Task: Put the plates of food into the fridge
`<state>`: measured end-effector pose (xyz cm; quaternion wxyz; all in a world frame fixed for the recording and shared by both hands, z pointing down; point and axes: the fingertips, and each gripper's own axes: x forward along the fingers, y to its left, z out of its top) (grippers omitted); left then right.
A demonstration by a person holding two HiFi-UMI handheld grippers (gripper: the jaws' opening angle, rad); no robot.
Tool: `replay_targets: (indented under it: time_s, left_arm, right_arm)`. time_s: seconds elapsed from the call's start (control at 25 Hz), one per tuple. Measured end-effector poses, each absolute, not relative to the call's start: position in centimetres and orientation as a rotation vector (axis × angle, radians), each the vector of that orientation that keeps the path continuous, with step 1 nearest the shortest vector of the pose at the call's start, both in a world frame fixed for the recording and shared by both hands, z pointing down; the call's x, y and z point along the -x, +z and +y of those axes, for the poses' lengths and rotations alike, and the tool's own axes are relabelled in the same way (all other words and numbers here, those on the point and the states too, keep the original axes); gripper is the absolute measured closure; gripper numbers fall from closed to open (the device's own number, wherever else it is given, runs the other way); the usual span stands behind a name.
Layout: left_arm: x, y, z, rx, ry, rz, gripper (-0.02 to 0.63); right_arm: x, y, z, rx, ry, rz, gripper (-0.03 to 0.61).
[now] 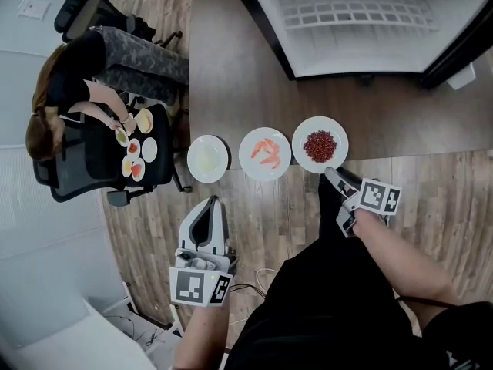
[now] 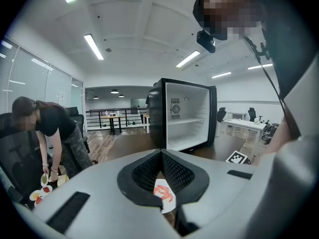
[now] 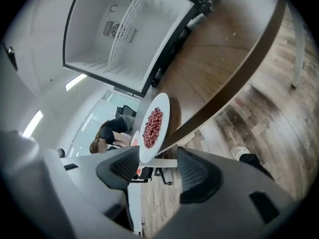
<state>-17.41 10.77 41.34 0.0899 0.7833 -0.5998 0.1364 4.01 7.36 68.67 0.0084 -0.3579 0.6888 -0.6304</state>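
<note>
Three white plates stand in a row at the near edge of the brown table: one with pale food, one with shrimp, one with red beans. My right gripper is open at the bean plate's near rim. In the right gripper view that plate tilts across the frame and its rim reaches in between the jaws, untouched by the pads. My left gripper hovers in front of the pale plate, shut and empty. The shrimp plate shows through its jaws. The open fridge stands beyond the table.
A person bends over a black office chair at the left, handling several small dishes on its seat. Wood floor lies between me and the table. My own dark-clad leg fills the lower right.
</note>
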Motion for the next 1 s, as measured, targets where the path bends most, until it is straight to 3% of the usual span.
replay_targets:
  time_s: [0.32, 0.36, 0.44, 0.48, 1.0]
  left_arm:
    - [18.1, 42.7, 10.7, -2.290, 0.398, -1.763, 0.611]
    - [18.1, 42.8, 10.7, -2.290, 0.399, -1.762, 0.611]
    - [18.0, 42.9, 10.8, -2.289, 0.396, -1.761, 0.611]
    - [18.1, 42.9, 10.9, -2.287, 0.393, -1.761, 0.611]
    - [18.5, 42.4, 12.0, -2.236, 0.306, -1.764, 0.611]
  right_arm:
    - [-3.3, 69.2, 6.7, 1.092, -1.997, 2.061, 0.341]
    - [-3.2, 69.2, 6.7, 1.104, -1.984, 2.085, 0.353]
    - [-3.3, 69.0, 6.5, 1.126, -1.955, 2.098, 0.467]
    - [-3.3, 68.8, 6.3, 1.130, -1.947, 2.091, 0.495]
    - [-4.6, 67.4, 6.2, 1.165, -1.895, 2.019, 0.560]
